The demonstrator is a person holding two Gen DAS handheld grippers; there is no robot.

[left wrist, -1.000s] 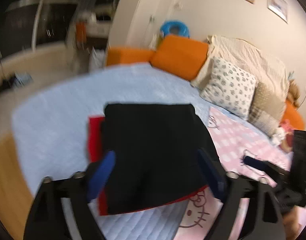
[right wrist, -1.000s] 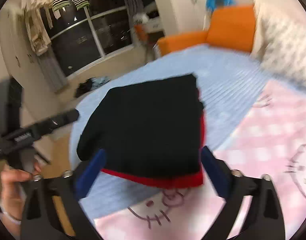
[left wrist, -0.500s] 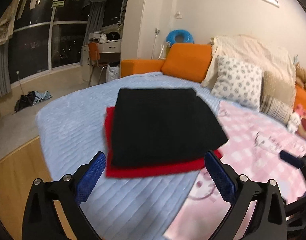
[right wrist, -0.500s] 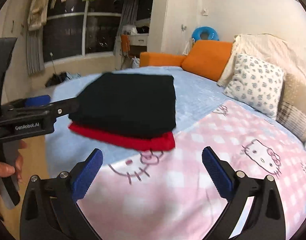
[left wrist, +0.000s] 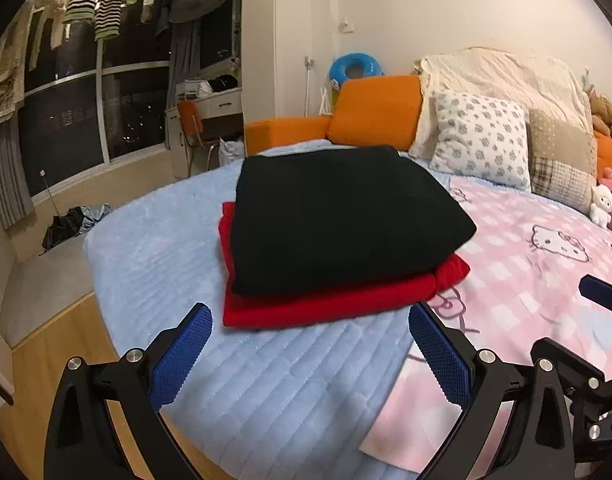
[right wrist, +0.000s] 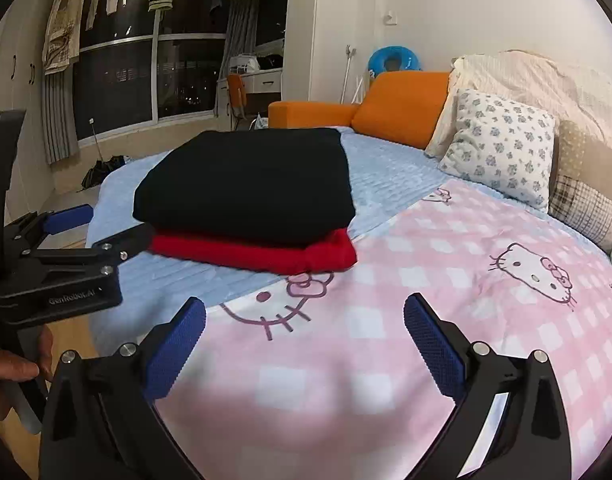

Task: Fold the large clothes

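1. Both grippers have pulled back from the stack since a second ago: then the black garment filled the space between the blue pads in each wrist view, now it lies clear of them, higher in both frames.
2. Left gripper [left wrist: 309, 344] has its jaws spread wide, having just been opening, with nothing between them but light blue quilted bedding [left wrist: 266, 392].
3. Right gripper [right wrist: 304, 334] also stands wide open and grips nothing; under it lies the pink Hello Kitty sheet [right wrist: 465, 304].
4. Folded black garment [left wrist: 337, 216] sits at the middle of the left wrist frame, on top of a folded red garment [left wrist: 325, 308] whose edge shows along the lower and left sides.
5. Between the pads and the stack nothing stands in the way in either view.
6. At the left edge of the right wrist frame the left gripper appears side-on just beside the stack, with a person's hand [right wrist: 10, 372] on its handle at lower left.
7. Behind the stack are orange cushions [left wrist: 373, 108], a floral pillow [left wrist: 479, 136] at right, and a blue swim ring [left wrist: 353, 66] by the wall.
8. Striped clothes hang [left wrist: 94, 4] at upper left before a dark window; plush toys [left wrist: 601, 200] sit at the right edge.
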